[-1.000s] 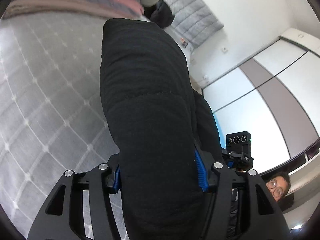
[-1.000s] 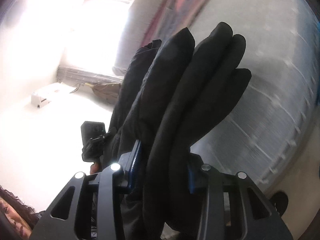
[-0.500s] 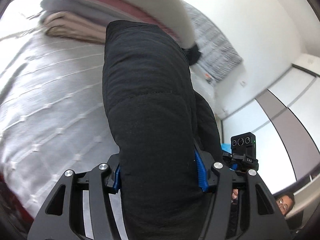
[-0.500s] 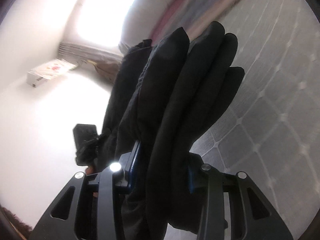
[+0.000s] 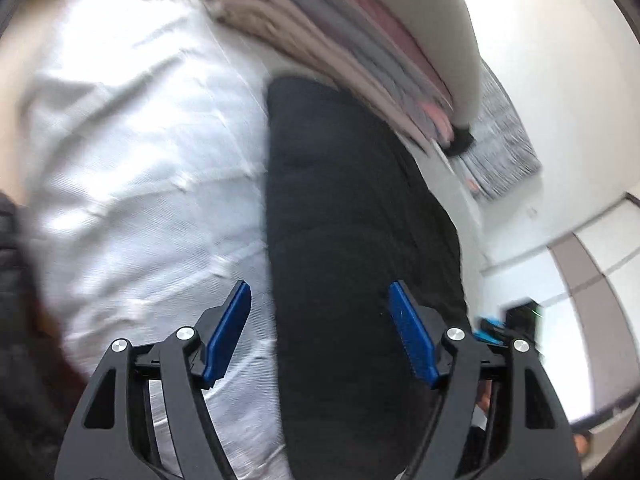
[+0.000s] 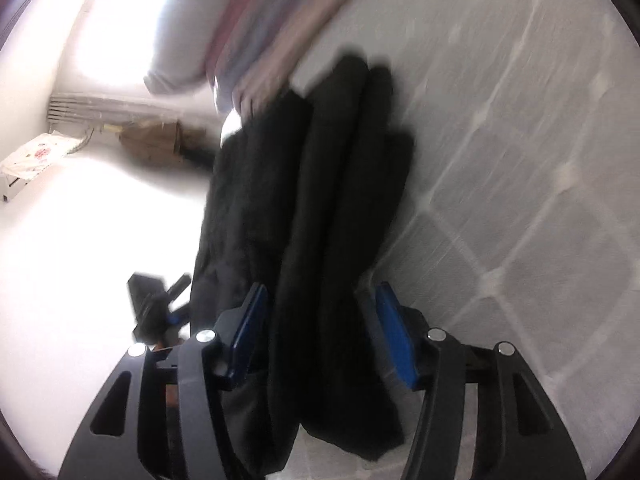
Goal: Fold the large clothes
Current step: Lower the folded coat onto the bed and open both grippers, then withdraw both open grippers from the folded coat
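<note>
The left gripper [image 5: 320, 332] is seen with its jaws spread, having just been opening: the left blue pad [image 5: 228, 332] stands clear over the white quilt [image 5: 132, 184], and the folded black garment [image 5: 352, 240] lies between the pads, with a gap visible at the left pad. The garment is laid on the quilt, its far end just beside a stack of folded clothes [image 5: 360, 44]. The right gripper [image 6: 320, 332] is likewise parted, its jaws just opened, with the garment's [image 6: 320, 208] thick folds between its pads and no longer pressed.
</note>
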`<state>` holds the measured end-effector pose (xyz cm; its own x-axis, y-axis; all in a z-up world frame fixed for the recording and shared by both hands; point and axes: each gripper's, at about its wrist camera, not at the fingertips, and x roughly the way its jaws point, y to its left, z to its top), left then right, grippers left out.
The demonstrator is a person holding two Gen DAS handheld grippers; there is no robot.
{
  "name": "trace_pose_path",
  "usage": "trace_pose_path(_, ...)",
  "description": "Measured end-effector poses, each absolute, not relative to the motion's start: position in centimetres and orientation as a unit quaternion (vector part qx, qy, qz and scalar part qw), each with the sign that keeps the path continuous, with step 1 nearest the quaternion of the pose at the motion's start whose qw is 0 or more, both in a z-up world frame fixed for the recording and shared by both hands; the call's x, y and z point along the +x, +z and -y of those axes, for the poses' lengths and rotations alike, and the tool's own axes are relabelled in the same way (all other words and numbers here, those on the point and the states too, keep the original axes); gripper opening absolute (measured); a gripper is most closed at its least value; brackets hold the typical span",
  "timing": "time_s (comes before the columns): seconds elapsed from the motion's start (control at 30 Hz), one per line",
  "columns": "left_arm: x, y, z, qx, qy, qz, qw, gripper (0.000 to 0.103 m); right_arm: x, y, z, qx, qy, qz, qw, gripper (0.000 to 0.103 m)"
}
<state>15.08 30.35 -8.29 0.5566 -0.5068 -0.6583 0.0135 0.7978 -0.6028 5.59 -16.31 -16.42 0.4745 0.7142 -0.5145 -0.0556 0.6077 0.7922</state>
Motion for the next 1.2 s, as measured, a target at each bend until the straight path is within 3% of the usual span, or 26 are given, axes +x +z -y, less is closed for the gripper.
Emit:
trace_pose_path(0.1,12.2,-5.1,-29.4,-0.223,-0.133,-0.412,0.873,0.073,2.3,-11.6,13.3,0.319,0.304,-0.376,0.815,0.056)
trace_pose_path(0.2,8.2,-2.5,-26.2,-0.148,-0.134,-0.373,0.906,0.077,0.8,-9.6,10.0,0.283,0.344,-0.362,0.819,0.060)
trace_pose_path(0.3,6.1,-1.9,-23.3,-0.099,-0.156,-0.358,0.915,0.079,-0.4,-10.7,8.6,0.236,0.336,-0.401,0.819,0.062)
trace_pose_path(0.4,6.3,-3.9,-20.9,-0.075,-0.164,-0.403,0.897,0.079,0.6,-16.0,7.1,0.191,0.293,-0.472,0.809,0.062)
trace_pose_path(0.5,7.3,-6.9,-19.2,-0.026,-0.134,-0.438,0.888,0.079,1.2,-16.7,7.1,0.213,0.294,-0.475,0.801,0.061)
trace_pose_path(0.67,6.7,-6.5,-19.1,-0.021,-0.128,-0.432,0.892,0.083,-0.9,-12.8,6.4,0.200,0.285,-0.430,0.833,0.061)
trace_pose_path(0.8,6.4,-6.6,-18.8,-0.019,-0.125,-0.428,0.895,0.084,-0.6,-15.9,5.9,0.171,0.256,-0.492,0.814,0.061)
trace_pose_path(0.97,3.9,-5.9,-17.2,0.012,-0.090,-0.396,0.914,0.084,-2.5,-13.5,7.0,0.181,0.259,-0.429,0.846,0.062)
trace_pose_path(1.1,1.2,-5.0,-15.9,0.030,-0.078,-0.362,0.928,0.084,-6.3,-13.2,6.7,0.146,0.199,-0.363,0.899,0.089)
trace_pose_path(1.2,-0.4,-4.7,-14.8,0.038,-0.072,-0.347,0.934,0.084,-8.7,-13.6,7.0,0.131,0.171,-0.348,0.912,0.089)
